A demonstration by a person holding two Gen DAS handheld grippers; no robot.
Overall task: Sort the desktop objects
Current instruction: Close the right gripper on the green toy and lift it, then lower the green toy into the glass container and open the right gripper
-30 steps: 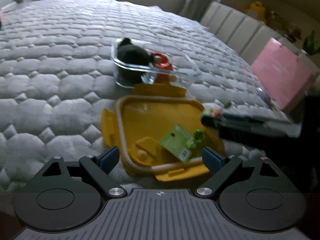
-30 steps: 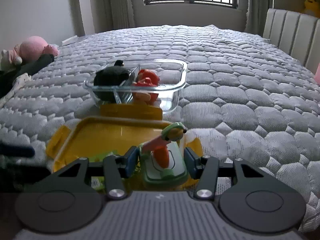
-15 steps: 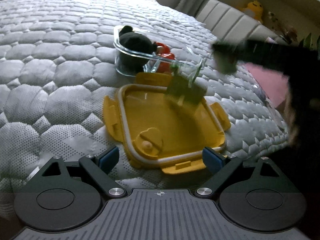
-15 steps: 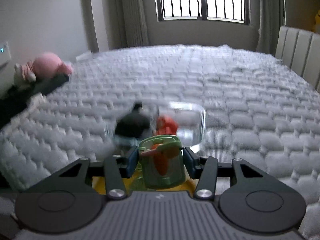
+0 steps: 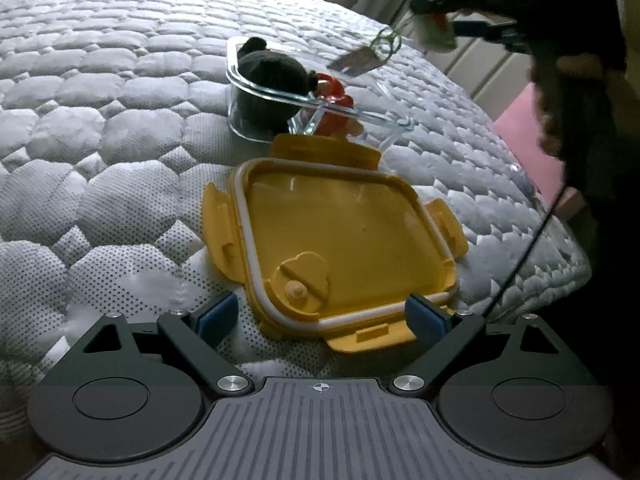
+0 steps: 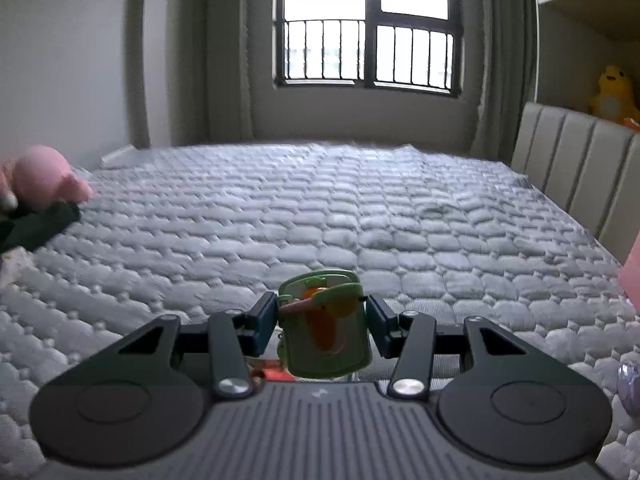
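A yellow container lid (image 5: 340,240) lies upside down on the quilted bed, just ahead of my left gripper (image 5: 320,316), which is open and empty. Behind the lid stands a clear glass container (image 5: 304,108) holding a black plush toy (image 5: 268,72) and a red toy (image 5: 336,96). My right gripper (image 6: 322,324) is shut on a green toy with an orange carrot figure (image 6: 324,328). In the left wrist view that gripper (image 5: 440,28) hangs high above the glass container, with a tag and ring (image 5: 360,58) dangling from the toy.
A pink plush (image 6: 36,180) and dark cloth (image 6: 36,224) lie at the bed's left edge. A padded headboard (image 6: 580,168) and a yellow duck plush (image 6: 612,96) are at the right. A pink box (image 5: 528,136) stands beyond the bed's right edge.
My right gripper has lifted the green toy off the yellow lid and carried it up over the glass container. The lid now lies bare. My left gripper has stayed open, shifting slightly.
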